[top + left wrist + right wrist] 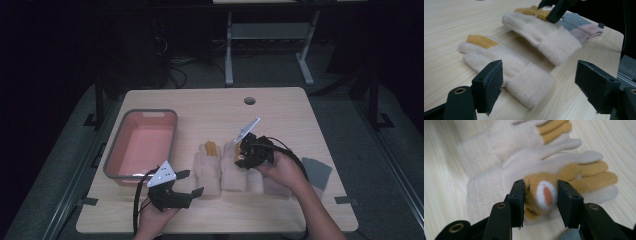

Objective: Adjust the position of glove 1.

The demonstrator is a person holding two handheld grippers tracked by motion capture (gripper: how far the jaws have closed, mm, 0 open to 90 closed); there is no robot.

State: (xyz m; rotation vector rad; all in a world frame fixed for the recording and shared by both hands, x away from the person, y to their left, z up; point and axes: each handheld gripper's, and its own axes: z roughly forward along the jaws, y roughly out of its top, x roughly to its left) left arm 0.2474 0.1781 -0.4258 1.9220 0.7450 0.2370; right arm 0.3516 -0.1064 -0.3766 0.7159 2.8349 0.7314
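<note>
- Right tongs (pixel 540 197) clamped on tan animal patch (pixel 541 193) of right glove (pixel 235 170), mid-desk (pixel 280 210).
- Left tongs (pixel 189 183) gaping, empty; left glove (pixel 506 67) just ahead, cuff nearest, long axis running away.
- Pink bin (pixel 142 142) lies left.

My left gripper (pixel 191 183) hovers low with jaws spread wide; my right gripper (pixel 541 197) angles down, jaws pinched nearly together.

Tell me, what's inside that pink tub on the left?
The pink tub looks empty in the high view: just its bare pink floor, with a small pale glint at the near edge. The near inside corner is hidden behind the left gripper.
</note>
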